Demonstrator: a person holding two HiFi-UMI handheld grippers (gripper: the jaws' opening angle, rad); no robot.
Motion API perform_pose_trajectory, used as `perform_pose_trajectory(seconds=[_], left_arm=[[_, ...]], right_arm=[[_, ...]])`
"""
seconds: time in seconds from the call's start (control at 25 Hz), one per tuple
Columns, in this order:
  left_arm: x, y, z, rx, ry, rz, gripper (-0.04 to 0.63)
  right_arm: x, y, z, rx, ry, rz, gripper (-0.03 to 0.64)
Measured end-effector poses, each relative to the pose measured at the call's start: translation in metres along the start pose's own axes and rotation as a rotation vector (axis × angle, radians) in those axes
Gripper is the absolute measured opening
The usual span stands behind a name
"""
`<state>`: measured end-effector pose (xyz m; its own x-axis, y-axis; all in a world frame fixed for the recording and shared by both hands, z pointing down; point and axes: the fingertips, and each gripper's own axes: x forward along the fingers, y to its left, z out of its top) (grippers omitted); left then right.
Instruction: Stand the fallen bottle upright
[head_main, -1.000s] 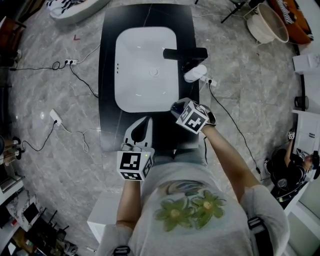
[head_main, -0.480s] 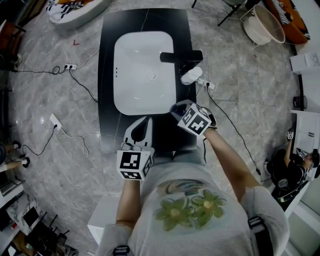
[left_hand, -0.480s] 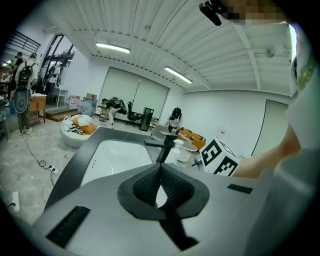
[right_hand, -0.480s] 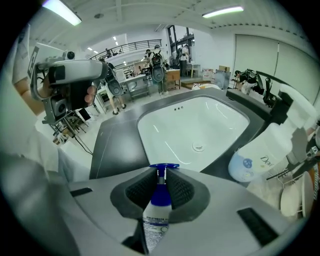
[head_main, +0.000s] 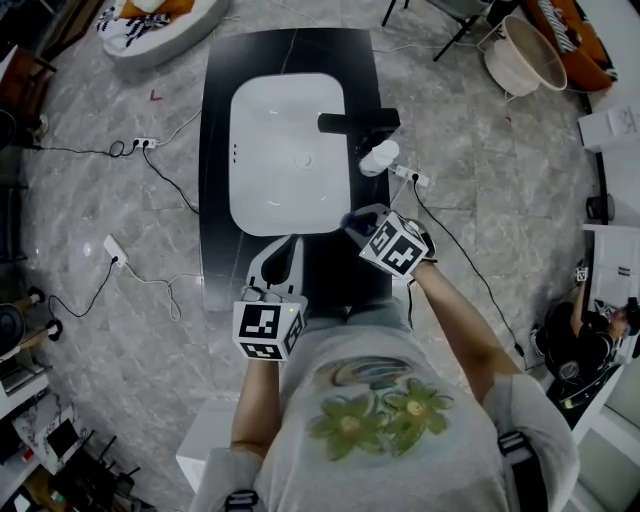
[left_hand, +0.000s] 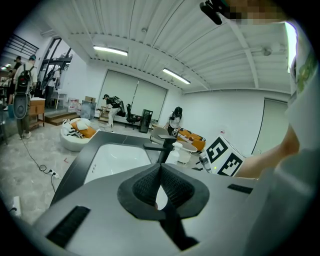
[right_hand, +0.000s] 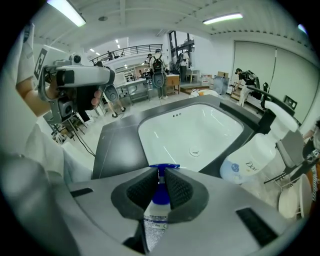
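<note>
Two bottles show. One small white bottle with a blue cap (right_hand: 155, 216) is pinched at its cap by the right gripper (right_hand: 161, 173), whose fingers are closing, over the black bench (head_main: 215, 100) at the one white sink's (head_main: 285, 150) near corner. One white pump bottle (head_main: 378, 157) stands beside the single black tap (head_main: 355, 121). The left gripper (left_hand: 160, 166) has its fingers together, empty

Left claw (left_hand: 161, 167) seemingly empty, tips together

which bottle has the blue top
The small bottle between the closing right tongs, which press on its blue neck; the bigger bottle by the sink is white.
</note>
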<state>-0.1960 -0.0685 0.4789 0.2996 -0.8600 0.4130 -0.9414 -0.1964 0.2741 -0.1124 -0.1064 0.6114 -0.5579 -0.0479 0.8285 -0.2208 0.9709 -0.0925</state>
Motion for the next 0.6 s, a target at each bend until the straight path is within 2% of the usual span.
perform_pose_trajectory(seconds=[0.32, 0.6], left_arm=[[-0.002, -0.010, 0.006, 0.019, -0.011, -0.005, 0.009], [-0.002, -0.023, 0.009, 0.033, -0.017, -0.012, 0.009]], right_arm=[[-0.015, 0.005, 0.000, 0.004, -0.025, -0.014, 0.064], [-0.034, 0.003, 0.007, 0.018, -0.105, -0.036, 0.063]])
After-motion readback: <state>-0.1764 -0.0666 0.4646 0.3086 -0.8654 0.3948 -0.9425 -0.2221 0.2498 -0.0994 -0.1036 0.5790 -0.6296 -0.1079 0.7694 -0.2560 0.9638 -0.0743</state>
